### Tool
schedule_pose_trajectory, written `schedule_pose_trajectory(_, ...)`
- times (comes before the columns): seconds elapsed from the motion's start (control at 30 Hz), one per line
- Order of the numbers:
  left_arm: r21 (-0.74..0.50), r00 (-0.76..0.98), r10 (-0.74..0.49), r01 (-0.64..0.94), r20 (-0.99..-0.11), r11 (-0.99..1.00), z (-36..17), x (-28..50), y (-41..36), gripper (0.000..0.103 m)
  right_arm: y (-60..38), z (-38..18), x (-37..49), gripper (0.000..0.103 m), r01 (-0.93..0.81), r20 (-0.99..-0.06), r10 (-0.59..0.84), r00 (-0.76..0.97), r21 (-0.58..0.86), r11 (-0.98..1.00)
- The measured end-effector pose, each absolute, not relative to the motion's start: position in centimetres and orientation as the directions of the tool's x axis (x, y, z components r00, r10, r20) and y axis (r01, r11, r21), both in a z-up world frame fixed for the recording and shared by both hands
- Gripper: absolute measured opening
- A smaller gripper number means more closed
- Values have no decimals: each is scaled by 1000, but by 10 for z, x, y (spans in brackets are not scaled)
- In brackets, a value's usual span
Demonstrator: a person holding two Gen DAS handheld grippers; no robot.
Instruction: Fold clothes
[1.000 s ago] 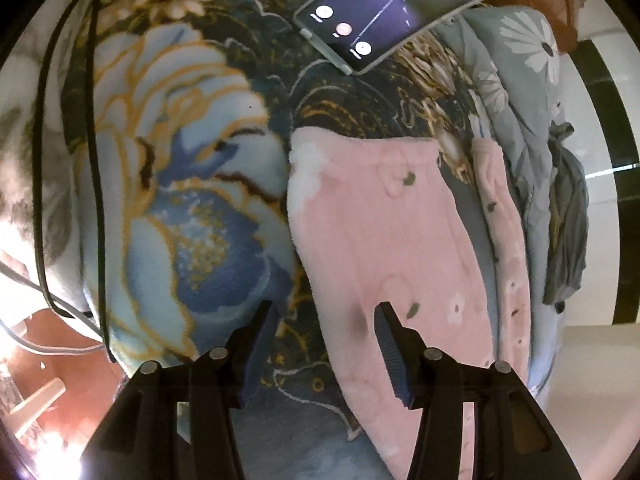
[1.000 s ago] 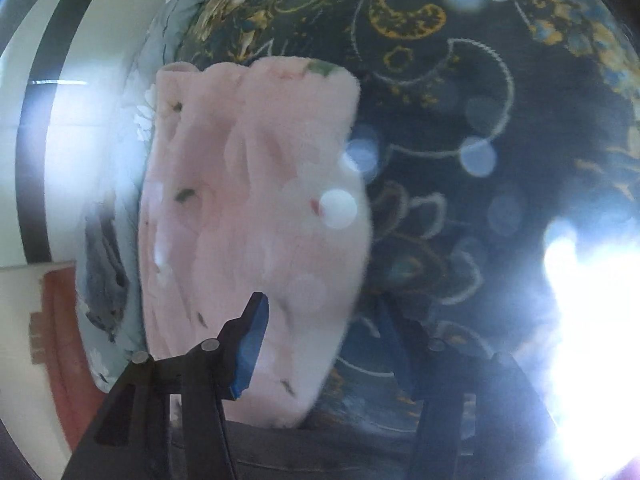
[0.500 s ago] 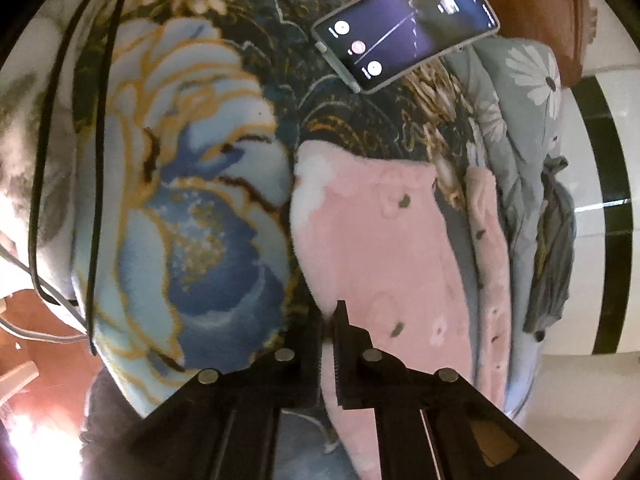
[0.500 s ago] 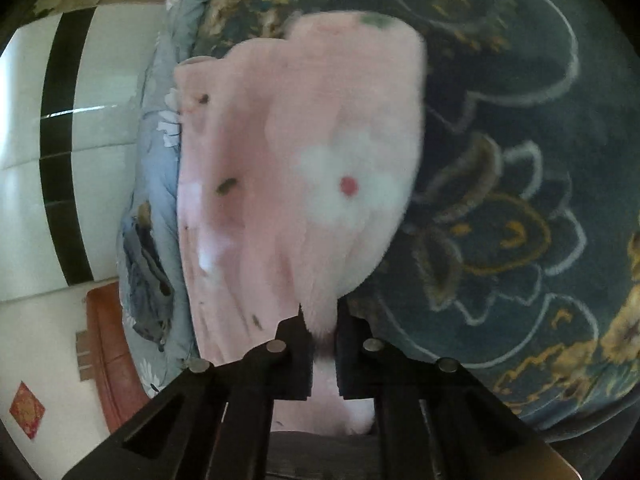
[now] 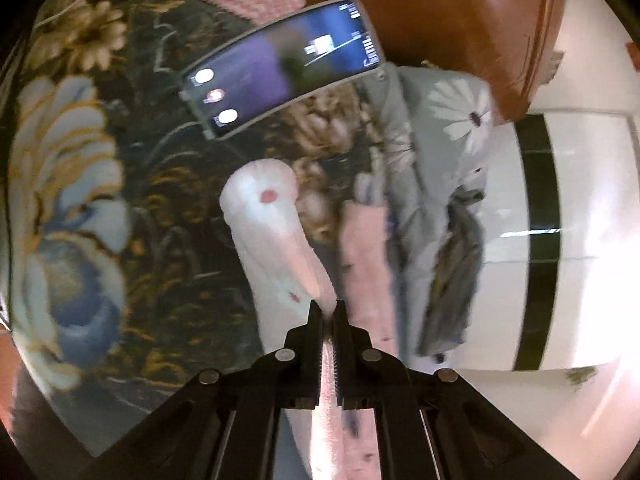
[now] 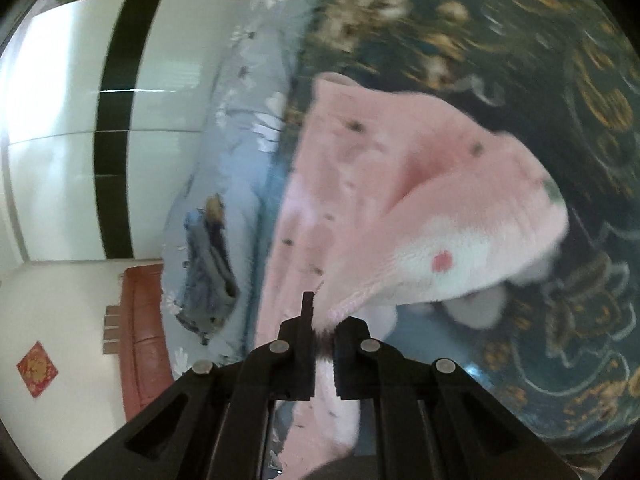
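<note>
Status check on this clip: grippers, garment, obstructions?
Left gripper and right gripper both shut on pink fleece garment. Garment lifted off floral blanket. Smartphone lies beyond.

Bed covered by a dark floral blanket (image 5: pixel 168 240), with a grey daisy-print quilt (image 5: pixel 436 152) bunched along its edge. Beyond the edge, a white glossy tiled wall (image 6: pixel 60 120) carries a vertical black stripe (image 6: pixel 120 120). A reddish-brown wooden headboard (image 5: pixel 460 12) stands at the bed's end. A red paper square (image 6: pixel 37 369) hangs on the white wall below.
</note>
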State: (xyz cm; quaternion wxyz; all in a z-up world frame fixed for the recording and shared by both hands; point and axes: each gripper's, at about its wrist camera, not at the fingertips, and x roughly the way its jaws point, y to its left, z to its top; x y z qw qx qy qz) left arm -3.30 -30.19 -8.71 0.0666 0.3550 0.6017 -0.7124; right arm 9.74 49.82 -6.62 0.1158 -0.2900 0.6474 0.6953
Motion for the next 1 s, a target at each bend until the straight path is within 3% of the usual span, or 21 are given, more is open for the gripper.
schedule_pose_trajectory(0.1,-828,-758,334,506,-560,-241,-71,-43,-302,5,503,-46,86,6,-488,-515,-206,-832,856,-170)
schedule_pose_trajectory(0.33,-808,-746,312,529,-588,-259,-40,-95,-290,5,519,-20,50,6,-441,-479,-196,-856,873,-208)
schedule_pose_trajectory(0.73,-618,-575,269,584,-773,-527,-36,-285,-225,5,565,-22,-70,5,-566,-617,-113,-779,769,-298)
schedule_pose_trajectory(1.0,-531,-449,292,631,-845,-566,-108,-373,-199,5,590,-87,-124,6,-713,-740,-97,-666,669,-207)
